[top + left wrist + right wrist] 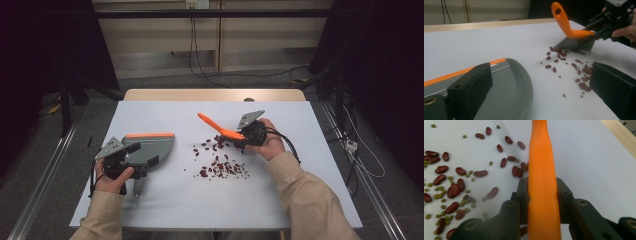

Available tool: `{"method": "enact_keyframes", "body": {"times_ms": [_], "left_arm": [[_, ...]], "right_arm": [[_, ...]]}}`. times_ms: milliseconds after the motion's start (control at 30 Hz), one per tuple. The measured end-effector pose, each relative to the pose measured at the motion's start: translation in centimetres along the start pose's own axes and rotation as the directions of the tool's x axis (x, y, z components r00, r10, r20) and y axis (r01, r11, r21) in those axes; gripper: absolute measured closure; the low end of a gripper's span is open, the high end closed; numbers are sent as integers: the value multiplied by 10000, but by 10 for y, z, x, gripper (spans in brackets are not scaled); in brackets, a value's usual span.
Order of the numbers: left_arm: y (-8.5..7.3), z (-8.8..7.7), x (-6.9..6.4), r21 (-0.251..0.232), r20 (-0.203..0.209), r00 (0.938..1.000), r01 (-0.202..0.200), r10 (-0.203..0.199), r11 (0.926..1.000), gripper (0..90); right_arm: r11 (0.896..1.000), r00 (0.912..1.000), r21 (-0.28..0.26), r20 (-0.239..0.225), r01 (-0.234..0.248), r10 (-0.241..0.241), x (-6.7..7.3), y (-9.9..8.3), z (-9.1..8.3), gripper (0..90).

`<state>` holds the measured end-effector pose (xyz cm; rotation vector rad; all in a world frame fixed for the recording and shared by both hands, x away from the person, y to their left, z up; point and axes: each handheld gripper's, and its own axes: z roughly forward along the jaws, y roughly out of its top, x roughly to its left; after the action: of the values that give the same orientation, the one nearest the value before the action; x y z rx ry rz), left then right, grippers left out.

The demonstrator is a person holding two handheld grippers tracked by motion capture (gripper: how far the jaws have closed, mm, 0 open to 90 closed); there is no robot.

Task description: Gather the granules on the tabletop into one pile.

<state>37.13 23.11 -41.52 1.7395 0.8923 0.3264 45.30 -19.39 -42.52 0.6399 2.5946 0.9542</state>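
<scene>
Orange-handled brush [218, 129]: clamped in the right tongs [246, 136], bristles down at the far edge of the spill.
Beans [220, 162]: red and small green, scattered on the white bench [165, 200] between both tongs.
Dustpan [150, 147]: held by the left tongs [131, 161], lying flat, well left of the beans.
Progress: sweeping barely begun; no beans visible in the pan.

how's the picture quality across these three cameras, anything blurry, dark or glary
High view: the white table is evenly lit, the surroundings fall into near-black, and the beans are too small to be sharp. Left gripper view: the dustpan and near jaws are soft, while the brush is sharper and the table looks washed out. Right gripper view: the orange handle has slight sheen, and the beans nearest the jaws smear.
</scene>
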Motion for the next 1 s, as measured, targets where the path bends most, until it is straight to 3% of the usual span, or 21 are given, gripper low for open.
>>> {"method": "enact_keyframes", "body": {"times_ms": [400, 533, 733, 833, 1000], "left_arm": [[0, 1, -4, -10, 75, 9999, -96, 96, 10000, 47], [0, 0, -4, -8, 114, 9999, -85, 85, 10000, 47], [0, 1, -4, -23, 195, 9998, -89, 89, 10000, 47], [0, 1, -2, -25, 195, 9998, -18, 19, 10000, 47], [-1, 0, 0, -13, 128, 9999, 39, -39, 10000, 47]], "right_arm": [[9990, 9984, 64, -361, 444, -441, 27, -4, -13, 708], [9993, 9982, -123, -477, 366, -371, 30, -2, -17, 710], [9960, 10000, -894, -83, -8, 0, 10, 10, -18, 710], [9943, 9997, -1041, 47, -222, 228, -5, 17, -8, 710], [9954, 9997, -945, 198, -138, 157, -23, 30, 16, 710]]}}
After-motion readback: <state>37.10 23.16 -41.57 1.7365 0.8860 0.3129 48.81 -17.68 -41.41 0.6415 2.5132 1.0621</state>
